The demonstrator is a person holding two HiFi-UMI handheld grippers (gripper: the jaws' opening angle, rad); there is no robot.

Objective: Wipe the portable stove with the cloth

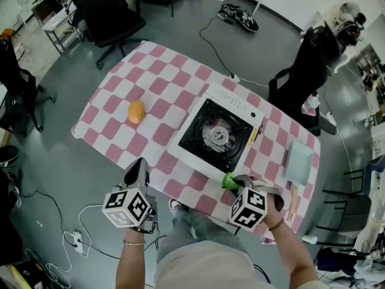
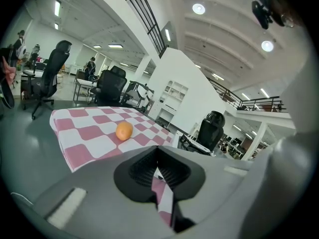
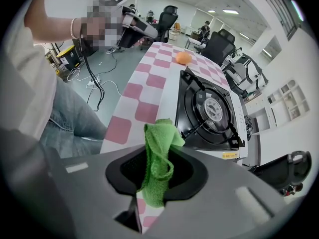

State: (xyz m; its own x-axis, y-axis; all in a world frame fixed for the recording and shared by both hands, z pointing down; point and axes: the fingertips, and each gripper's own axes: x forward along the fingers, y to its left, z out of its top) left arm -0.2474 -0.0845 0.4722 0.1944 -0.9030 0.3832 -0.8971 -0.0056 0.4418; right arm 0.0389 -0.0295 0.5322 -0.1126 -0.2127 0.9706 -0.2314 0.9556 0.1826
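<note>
Clamped between my right fingers (image 3: 188,174) is the cloth (image 3: 158,158), bunched up and held at the stove's (image 3: 209,108) near edge (touching it or not, I can't tell). My left fingers (image 2: 137,172) are pressed together on nothing, by the tabletop's (image 1: 162,89) near edge. I'd judge the wiping barely begun, if at all: the whole stove top is left.

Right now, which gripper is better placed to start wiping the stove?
Right. The right gripper is shut on the green cloth, beside the near edge of the stove. The left gripper is shut on nothing and sits farther from it.
</note>
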